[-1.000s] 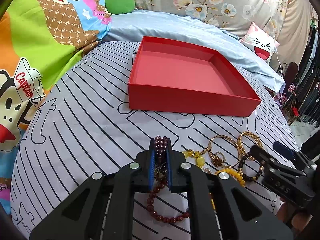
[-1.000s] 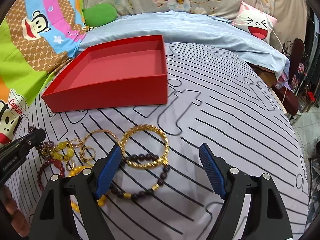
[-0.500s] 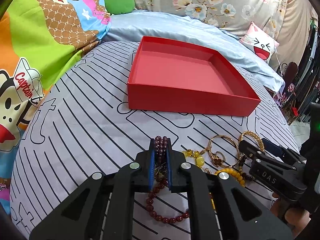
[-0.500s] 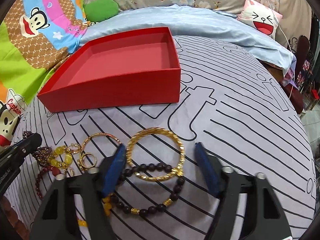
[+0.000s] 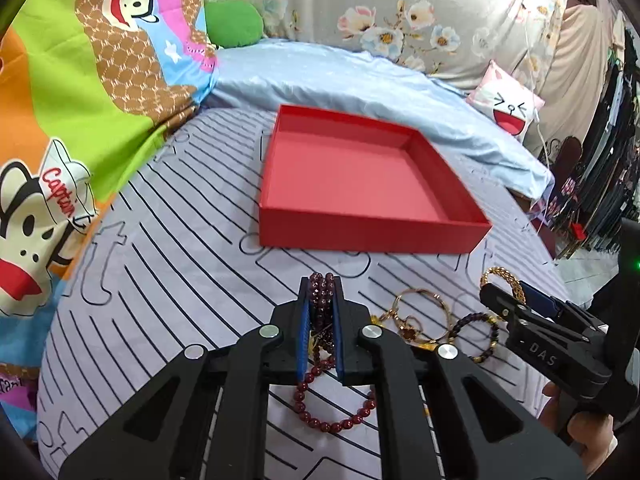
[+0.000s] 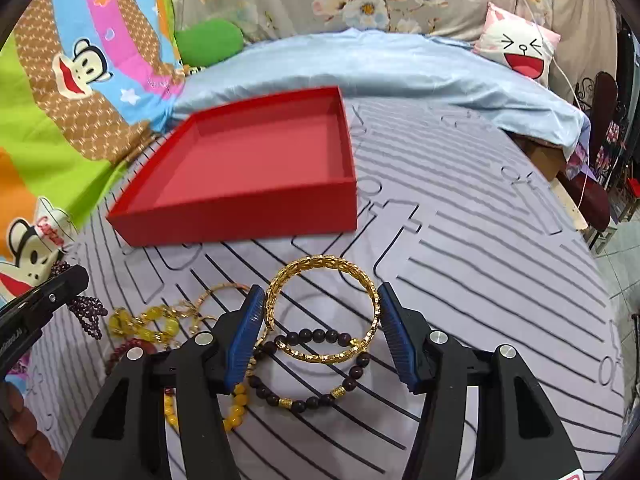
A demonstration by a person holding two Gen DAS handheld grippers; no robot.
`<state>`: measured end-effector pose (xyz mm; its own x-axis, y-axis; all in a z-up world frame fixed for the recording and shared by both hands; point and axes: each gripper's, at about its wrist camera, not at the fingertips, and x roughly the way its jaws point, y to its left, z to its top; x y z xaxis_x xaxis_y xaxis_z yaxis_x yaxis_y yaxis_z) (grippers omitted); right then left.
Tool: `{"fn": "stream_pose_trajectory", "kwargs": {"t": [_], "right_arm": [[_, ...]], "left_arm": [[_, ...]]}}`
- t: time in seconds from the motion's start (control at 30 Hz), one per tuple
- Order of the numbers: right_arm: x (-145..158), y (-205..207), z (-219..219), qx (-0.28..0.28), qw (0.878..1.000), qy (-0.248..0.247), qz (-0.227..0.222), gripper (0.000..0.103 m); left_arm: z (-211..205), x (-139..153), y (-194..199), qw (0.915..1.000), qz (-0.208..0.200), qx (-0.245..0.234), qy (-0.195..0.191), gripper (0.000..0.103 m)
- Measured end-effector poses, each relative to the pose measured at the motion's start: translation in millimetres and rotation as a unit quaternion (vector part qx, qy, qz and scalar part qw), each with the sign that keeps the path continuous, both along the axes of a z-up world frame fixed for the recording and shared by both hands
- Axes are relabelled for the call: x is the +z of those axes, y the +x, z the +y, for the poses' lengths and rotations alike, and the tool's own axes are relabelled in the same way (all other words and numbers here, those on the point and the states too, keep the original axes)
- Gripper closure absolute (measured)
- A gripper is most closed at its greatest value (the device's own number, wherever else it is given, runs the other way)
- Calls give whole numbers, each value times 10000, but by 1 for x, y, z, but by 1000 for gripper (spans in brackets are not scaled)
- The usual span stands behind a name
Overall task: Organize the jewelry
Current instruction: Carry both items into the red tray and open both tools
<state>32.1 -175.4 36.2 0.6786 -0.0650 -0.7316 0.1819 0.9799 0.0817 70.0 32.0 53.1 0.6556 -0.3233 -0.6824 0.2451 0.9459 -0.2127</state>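
Note:
My left gripper (image 5: 321,292) is shut on a dark red bead bracelet (image 5: 336,426), whose loop hangs down to the striped bedspread. My right gripper (image 6: 320,291) is shut on a braided gold bangle (image 6: 320,259), with a pad pressing on each side. The bangle hangs just above the bedspread and its shadow lies below. Under it rest a dark bead bracelet (image 6: 316,334), yellow beads (image 6: 160,324) and thin gold rings (image 5: 420,312). The empty red box (image 5: 372,232) stands beyond both grippers. In the left wrist view the right gripper (image 5: 508,296) is at the right.
The grey striped bedspread (image 6: 480,260) stretches open to the right of the box. A blue quilt (image 5: 360,80) and a cartoon cushion (image 6: 520,52) lie behind it, with a colourful monkey-print blanket (image 5: 80,120) at the left. The bed's edge drops off at the far right.
The right jaws closed around the gold bangle and raised it off the bedspread. The left gripper rose a little with the red bracelet, and the box now looks farther off.

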Motion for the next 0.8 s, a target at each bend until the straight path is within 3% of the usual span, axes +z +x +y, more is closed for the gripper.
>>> {"fn": "stream_pose_trajectory", "kwargs": {"t": [0.43,0.8], "right_arm": [[38,13,-14,206,9997,-11,-152,47],[64,126,-24,603,9981,27,-78,47]], "left_arm": [[4,50,24,9991,-356,-168,142,94],[-24,63,124,9984,-328,-423,186,94]]}}
